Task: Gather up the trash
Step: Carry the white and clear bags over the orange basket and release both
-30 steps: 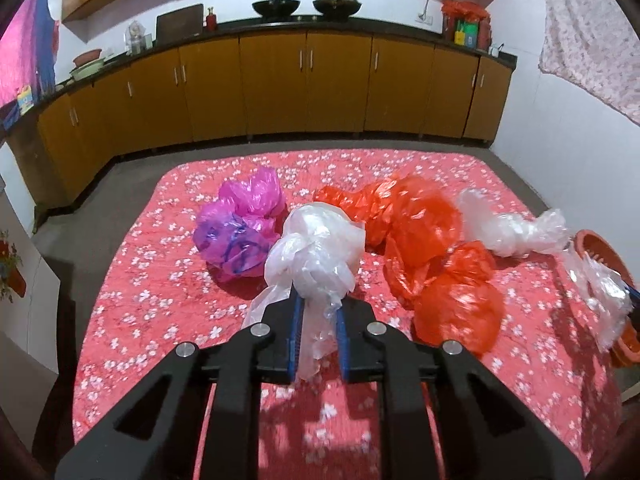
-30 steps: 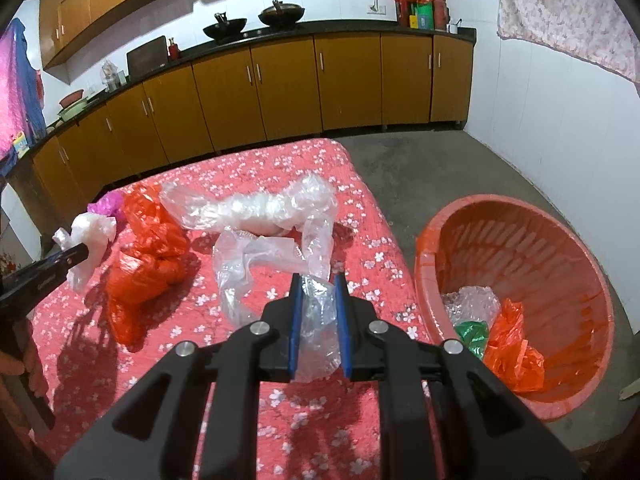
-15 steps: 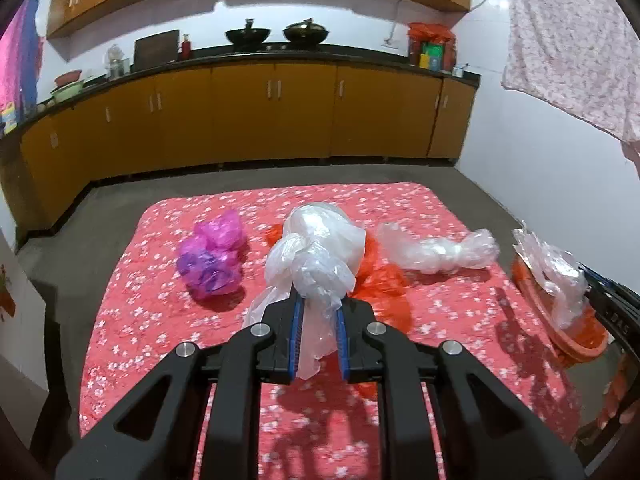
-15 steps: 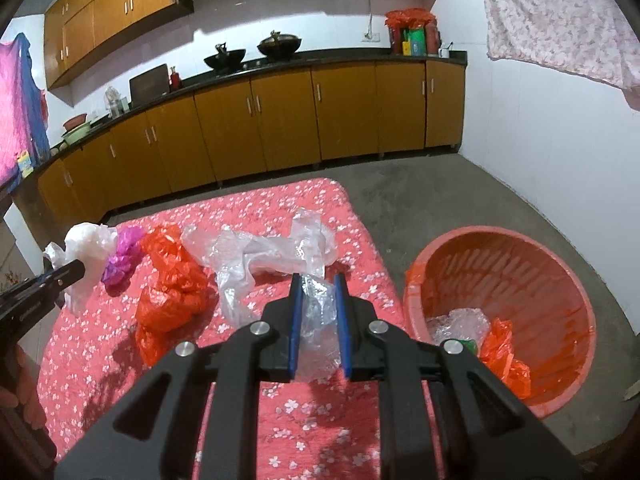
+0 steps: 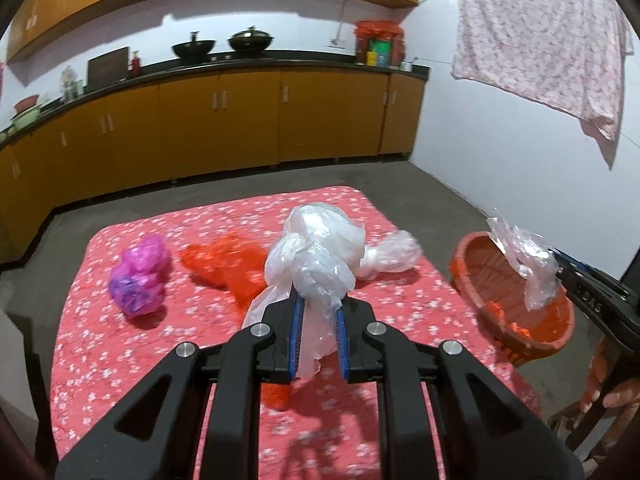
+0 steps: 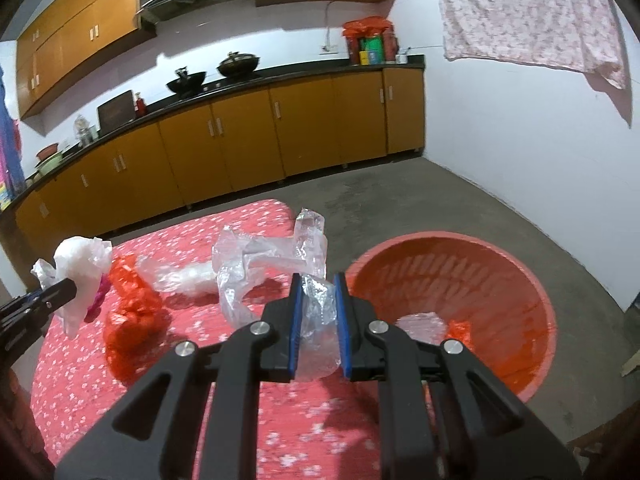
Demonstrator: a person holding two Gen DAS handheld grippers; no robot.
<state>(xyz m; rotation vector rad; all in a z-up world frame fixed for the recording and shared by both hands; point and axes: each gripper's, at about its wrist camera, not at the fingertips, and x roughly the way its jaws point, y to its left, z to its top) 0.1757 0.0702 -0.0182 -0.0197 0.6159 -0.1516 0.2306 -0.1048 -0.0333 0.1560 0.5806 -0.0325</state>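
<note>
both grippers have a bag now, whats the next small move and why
Probably carry the right gripper on over the red basin and let go. Its jaws are shut on a clear bag right beside the rim, and the basin already holds trash. The left gripper, holding the white bag, can follow.

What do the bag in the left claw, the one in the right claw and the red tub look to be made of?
White bag in the left claw: thin, milky, semi-opaque plastic film, judging by its soft crumples. Clear bag in the right claw: transparent, glossy film with sharp creases and glints. Red tub: probably rigid moulded plastic, with a ribbed inner wall and a dull sheen.
</note>
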